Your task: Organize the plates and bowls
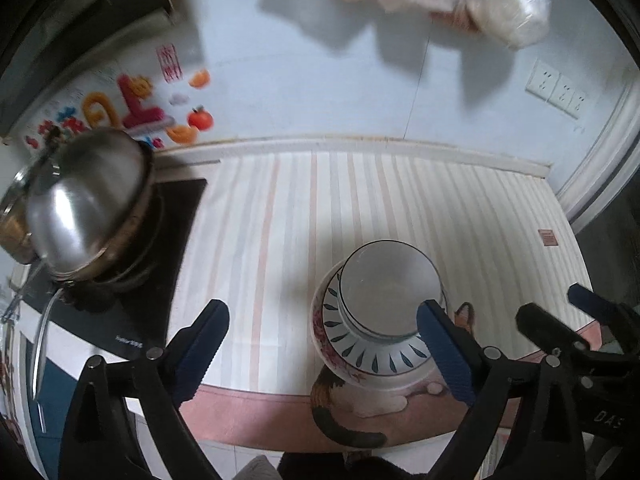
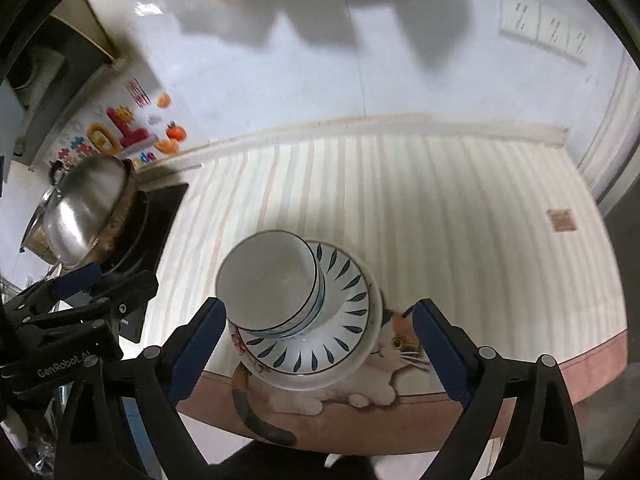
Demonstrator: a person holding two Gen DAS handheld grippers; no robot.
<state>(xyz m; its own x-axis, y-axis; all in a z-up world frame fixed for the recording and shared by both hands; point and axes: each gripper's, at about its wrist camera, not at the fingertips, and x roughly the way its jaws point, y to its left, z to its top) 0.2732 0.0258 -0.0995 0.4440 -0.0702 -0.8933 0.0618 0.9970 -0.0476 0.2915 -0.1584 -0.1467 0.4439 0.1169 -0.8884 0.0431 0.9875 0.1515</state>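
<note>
Both claws hang wide with nothing between the pads: left gripper (image 1: pixel 324 350) and right gripper (image 2: pixel 320 354) hover over the near edge of the striped mat (image 1: pixel 400 200). Below them white bowls (image 2: pixel 266 280) sit stacked on a leaf-patterned plate (image 2: pixel 344 320), itself on a flowered plate (image 1: pixel 320 320), beside the printed cat (image 2: pixel 400 340). Far left, a steel pot (image 1: pixel 84 204) sits on the stove.

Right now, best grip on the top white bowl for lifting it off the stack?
Probably the bowl rim: one finger inside, one outside, coming from above. It sits upright, mouth open, nested on stacked bowls over the plates, so the lower walls look hidden. Both grippers are open, empty.
</note>
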